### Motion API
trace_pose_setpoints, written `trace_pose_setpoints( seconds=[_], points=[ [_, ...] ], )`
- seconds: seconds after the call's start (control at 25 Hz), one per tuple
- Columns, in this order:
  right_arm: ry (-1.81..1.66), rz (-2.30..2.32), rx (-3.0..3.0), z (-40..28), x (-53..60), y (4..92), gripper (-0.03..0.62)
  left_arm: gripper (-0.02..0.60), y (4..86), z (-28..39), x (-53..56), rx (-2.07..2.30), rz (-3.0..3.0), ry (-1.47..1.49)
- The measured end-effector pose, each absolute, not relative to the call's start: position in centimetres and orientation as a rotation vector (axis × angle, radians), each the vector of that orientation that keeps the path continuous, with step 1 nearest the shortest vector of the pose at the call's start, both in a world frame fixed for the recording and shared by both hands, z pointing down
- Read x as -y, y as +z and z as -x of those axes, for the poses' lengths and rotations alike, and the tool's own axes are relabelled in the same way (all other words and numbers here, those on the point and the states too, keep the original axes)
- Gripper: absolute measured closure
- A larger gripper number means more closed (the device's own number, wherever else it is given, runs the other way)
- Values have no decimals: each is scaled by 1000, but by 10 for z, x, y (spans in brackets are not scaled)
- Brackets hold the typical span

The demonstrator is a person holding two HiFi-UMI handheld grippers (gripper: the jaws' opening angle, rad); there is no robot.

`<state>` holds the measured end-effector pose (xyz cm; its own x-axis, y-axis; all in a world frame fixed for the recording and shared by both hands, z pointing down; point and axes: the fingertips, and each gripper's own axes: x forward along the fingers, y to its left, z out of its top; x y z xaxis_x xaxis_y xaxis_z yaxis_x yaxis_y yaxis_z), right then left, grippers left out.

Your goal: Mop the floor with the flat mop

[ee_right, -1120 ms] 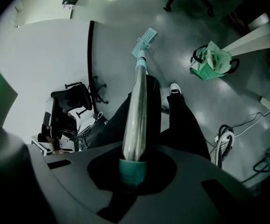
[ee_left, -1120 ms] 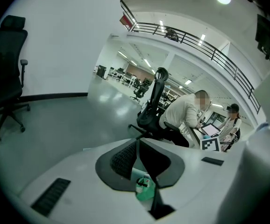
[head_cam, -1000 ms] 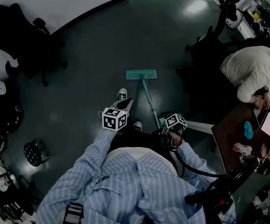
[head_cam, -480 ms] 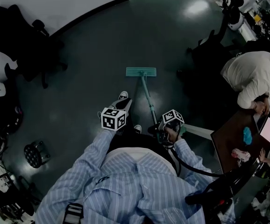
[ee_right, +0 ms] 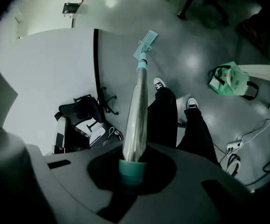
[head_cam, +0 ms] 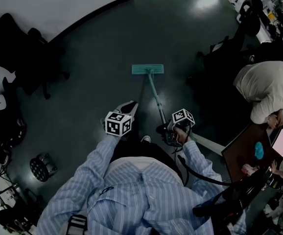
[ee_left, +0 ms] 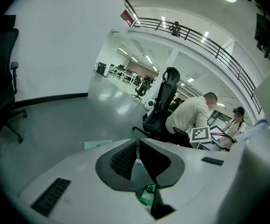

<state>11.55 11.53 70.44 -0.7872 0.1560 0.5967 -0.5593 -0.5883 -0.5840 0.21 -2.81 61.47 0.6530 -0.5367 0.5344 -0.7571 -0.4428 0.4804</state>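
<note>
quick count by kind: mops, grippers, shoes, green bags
mop: 1
grippers: 2 (left gripper, right gripper)
shoes: 2
green bag: 1
total: 6

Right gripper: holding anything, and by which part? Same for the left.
Right gripper is shut on the flat mop, gripping the teal end of its handle. Left gripper is shut with nothing between its jaws.
</note>
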Motion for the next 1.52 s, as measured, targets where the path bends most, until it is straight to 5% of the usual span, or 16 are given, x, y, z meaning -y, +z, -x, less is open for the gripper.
trace_pose_setpoints(
  seconds=[1.52],
  points=[
    [2346,-859,1163,-37,382,744,572,558,657,102,274,951,-2076,394]
  ],
)
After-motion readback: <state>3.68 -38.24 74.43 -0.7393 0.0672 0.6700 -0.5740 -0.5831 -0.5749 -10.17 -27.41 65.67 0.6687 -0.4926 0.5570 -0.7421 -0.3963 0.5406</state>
